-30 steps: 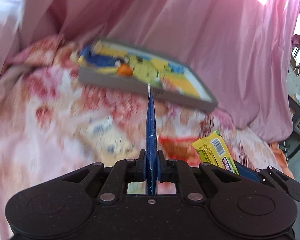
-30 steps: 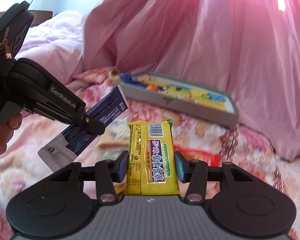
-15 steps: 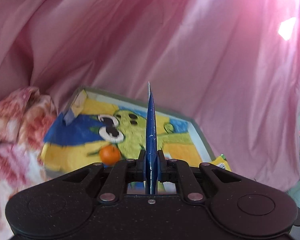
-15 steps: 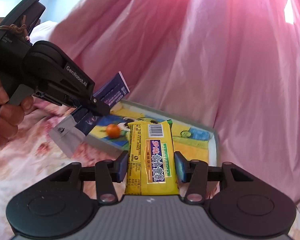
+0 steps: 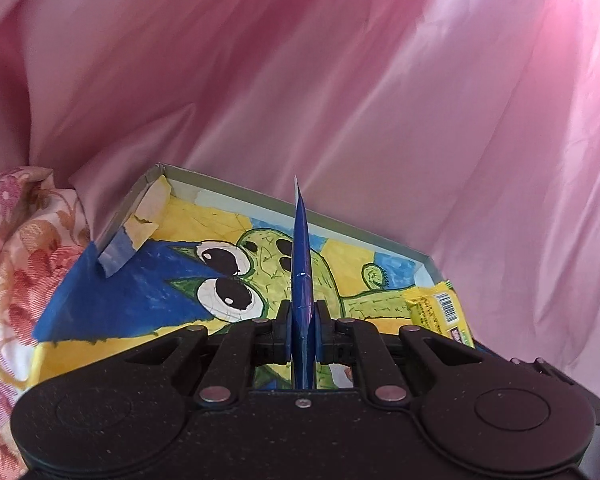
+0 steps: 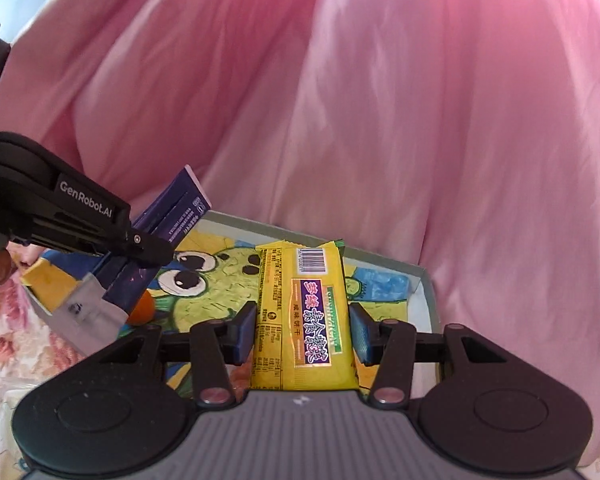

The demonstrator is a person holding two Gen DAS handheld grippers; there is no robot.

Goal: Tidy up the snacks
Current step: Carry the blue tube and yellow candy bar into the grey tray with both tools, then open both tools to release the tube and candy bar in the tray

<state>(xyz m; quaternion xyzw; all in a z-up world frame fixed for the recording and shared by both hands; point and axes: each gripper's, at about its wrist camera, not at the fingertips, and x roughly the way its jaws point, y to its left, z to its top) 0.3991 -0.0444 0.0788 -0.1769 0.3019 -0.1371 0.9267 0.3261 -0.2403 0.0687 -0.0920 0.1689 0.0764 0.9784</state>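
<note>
The left gripper (image 5: pixel 302 320) is closed on a blue packet (image 5: pixel 301 264), which is seen edge-on in its own view and stands up between the two fingers. In the right view the same left gripper (image 6: pixel 156 250) comes in from 9 o'clock, and the blue packet (image 6: pixel 172 216) sticks out of it toward 1 o'clock, with a grey end hanging down at 7 o'clock. The right gripper (image 6: pixel 303 332) holds a yellow packet (image 6: pixel 304 316) between its blue pads (image 6: pixel 245 332), the barcode end pointing away from the camera. Both packets are in the air above a shallow grey box (image 6: pixel 426 292) with a yellow, blue and green cartoon drawing (image 5: pixel 228 280) on its bottom. A small orange ball (image 6: pixel 142 308) lies in the box, partly hidden behind the blue packet. The box rests on a flowered bed cover (image 5: pixel 16 248), and pink cloth (image 6: pixel 380 120) rises behind it at 12 o'clock.
</note>
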